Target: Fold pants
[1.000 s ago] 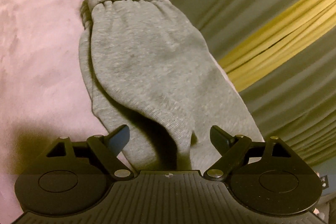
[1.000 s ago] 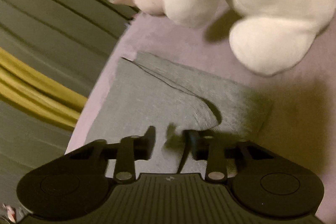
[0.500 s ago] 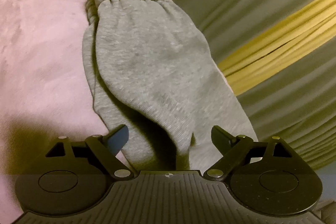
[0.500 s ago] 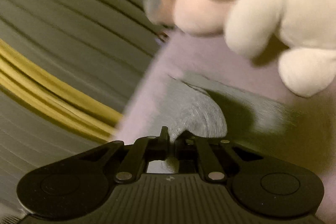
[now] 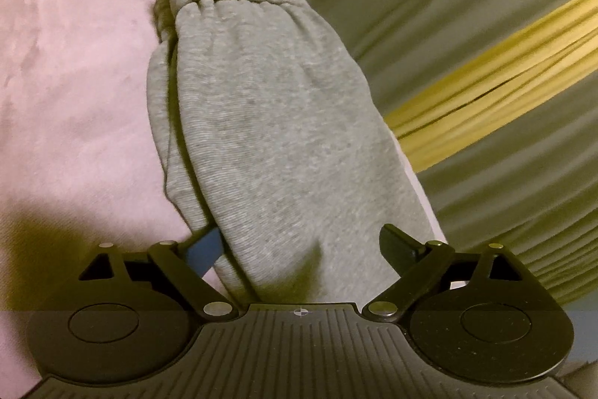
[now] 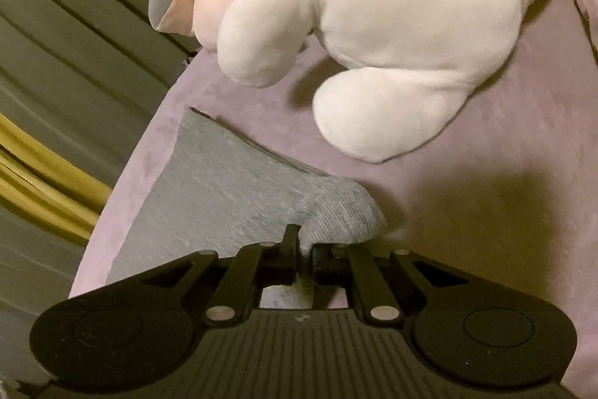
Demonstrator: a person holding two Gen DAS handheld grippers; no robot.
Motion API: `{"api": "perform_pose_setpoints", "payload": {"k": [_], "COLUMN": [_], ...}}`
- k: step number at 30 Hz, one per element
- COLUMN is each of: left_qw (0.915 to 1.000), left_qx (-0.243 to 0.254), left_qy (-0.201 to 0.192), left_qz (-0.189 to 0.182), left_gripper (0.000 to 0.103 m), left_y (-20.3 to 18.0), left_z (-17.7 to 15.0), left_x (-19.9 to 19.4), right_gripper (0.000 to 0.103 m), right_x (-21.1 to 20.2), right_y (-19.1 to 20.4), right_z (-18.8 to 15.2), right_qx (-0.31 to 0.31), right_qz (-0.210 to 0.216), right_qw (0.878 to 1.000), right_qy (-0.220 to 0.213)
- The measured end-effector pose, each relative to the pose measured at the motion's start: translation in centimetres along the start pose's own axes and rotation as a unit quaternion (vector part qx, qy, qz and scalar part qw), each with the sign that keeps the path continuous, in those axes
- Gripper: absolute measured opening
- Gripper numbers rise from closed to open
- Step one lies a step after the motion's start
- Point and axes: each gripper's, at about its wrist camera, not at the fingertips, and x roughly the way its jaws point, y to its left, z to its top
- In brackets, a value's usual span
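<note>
Grey sweatpants [image 5: 269, 122] lie along the right edge of a pink plush surface [image 5: 74, 81], waistband at the far end. My left gripper [image 5: 302, 245] stands open with its fingers wide apart on either side of the near part of the cloth, not pressing it. In the right wrist view the other end of the grey pants [image 6: 231, 189] lies flat near the surface's left edge. My right gripper [image 6: 304, 249] is shut on a ribbed fold of the pants, which bunches up over the fingertips.
A large white and pink plush toy [image 6: 392, 25] lies on the pink surface [image 6: 486, 193] just beyond the pants. Olive and yellow striped fabric [image 5: 486, 100] hangs past the surface's edge.
My right gripper closed on the ribbed fold of the pants and has drawn it along, lifting it into a bunch. The left gripper stayed open and in place.
</note>
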Motion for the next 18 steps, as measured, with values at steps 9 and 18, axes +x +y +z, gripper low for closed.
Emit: {"api": "perform_pose_setpoints", "payload": {"k": [9,18], "left_qw": [0.9999,0.9994], "left_qx": [-0.009,-0.030], "left_qy": [-0.006,-0.005], "left_qz": [-0.010,0.017], "left_gripper": [0.087,0.011], "left_y": [0.2,0.9], "left_z": [0.1,0.3], "left_x": [-0.4,-0.1], "right_gripper": [0.008,0.011], "right_x": [0.0,0.5], "right_y": [1.7,3.9], "right_z": [0.1,-0.3], "right_qx": [-0.057,-0.119], "right_qz": [-0.025,-0.073], "right_qw": [0.998,0.990], "right_qy": [-0.006,-0.008]}}
